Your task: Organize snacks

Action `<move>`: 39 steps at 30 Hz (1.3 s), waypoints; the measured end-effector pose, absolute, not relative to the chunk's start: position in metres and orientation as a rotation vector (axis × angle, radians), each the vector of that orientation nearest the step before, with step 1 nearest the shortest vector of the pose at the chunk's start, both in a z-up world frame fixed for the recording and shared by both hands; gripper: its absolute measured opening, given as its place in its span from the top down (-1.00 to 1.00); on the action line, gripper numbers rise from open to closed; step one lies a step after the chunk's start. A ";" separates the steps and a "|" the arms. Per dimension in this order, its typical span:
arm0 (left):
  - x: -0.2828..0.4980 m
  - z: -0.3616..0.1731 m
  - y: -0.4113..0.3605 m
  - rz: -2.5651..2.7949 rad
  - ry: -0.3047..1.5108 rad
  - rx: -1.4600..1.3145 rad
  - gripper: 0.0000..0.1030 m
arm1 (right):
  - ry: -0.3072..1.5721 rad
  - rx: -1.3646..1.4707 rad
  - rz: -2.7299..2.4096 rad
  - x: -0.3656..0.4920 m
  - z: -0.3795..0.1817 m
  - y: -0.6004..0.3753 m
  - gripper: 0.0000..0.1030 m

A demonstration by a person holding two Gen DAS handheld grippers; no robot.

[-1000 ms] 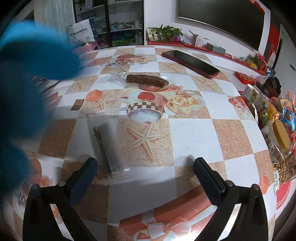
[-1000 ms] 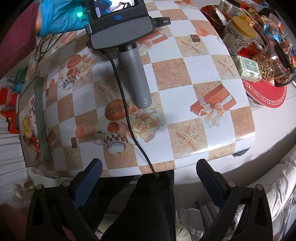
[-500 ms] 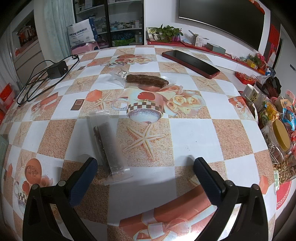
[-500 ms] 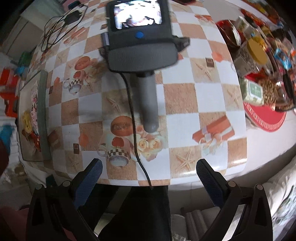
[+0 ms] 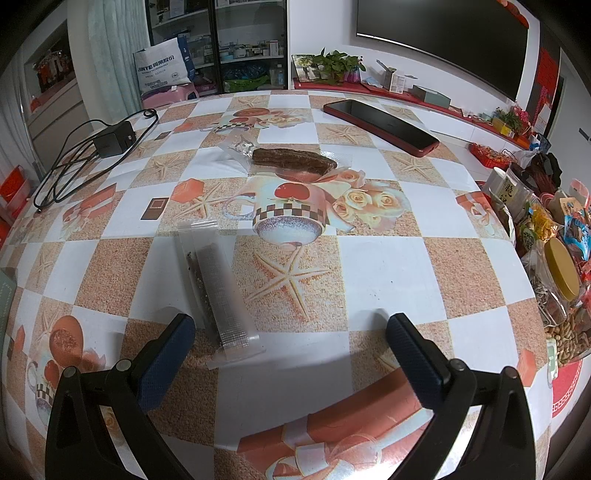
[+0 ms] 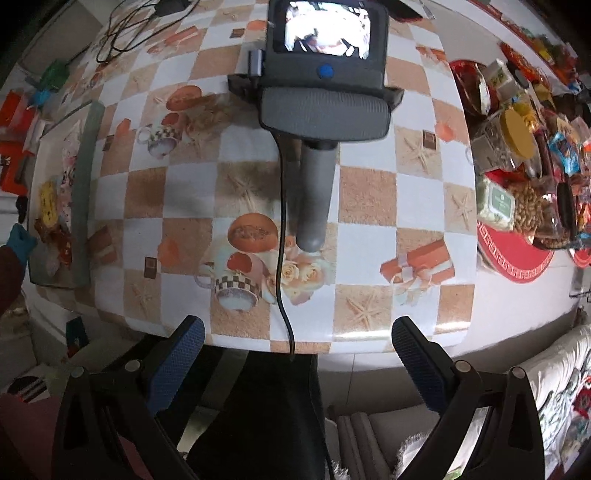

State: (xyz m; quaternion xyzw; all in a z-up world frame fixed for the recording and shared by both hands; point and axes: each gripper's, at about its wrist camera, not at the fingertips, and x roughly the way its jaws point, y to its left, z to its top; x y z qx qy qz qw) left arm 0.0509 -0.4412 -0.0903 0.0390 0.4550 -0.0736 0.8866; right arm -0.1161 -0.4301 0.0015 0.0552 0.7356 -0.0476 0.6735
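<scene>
A long clear-wrapped snack stick (image 5: 214,291) lies on the patterned tablecloth just ahead of my left gripper's left finger. Further off, a brown snack bar in clear wrap (image 5: 293,161) rests near the table's middle. My left gripper (image 5: 290,338) rests on the table, open and empty. My right gripper (image 6: 295,345) hovers open above the table's near edge, looking down on the left gripper's grey handle (image 6: 312,199) and its lit screen (image 6: 327,33). A pile of packaged snacks and jars (image 5: 554,254) crowds the right edge, also seen as a snack pile (image 6: 524,173) from above.
A red-cased phone (image 5: 380,123) lies at the back right. A black charger with cable (image 5: 110,138) sits at the back left. A red round mat (image 6: 517,251) lies under the snack pile. A framed picture (image 6: 62,199) lies at the table's left end, near a blue-gloved hand (image 6: 20,240).
The blue-gloved hand has left the left wrist view and let go of the left gripper. The right gripper has swung so the table and left gripper sit more centred below it.
</scene>
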 end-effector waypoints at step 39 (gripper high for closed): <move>0.050 -0.090 -0.442 -0.153 0.946 0.081 -1.00 | 1.501 0.321 -0.132 -0.072 0.027 -0.463 -0.98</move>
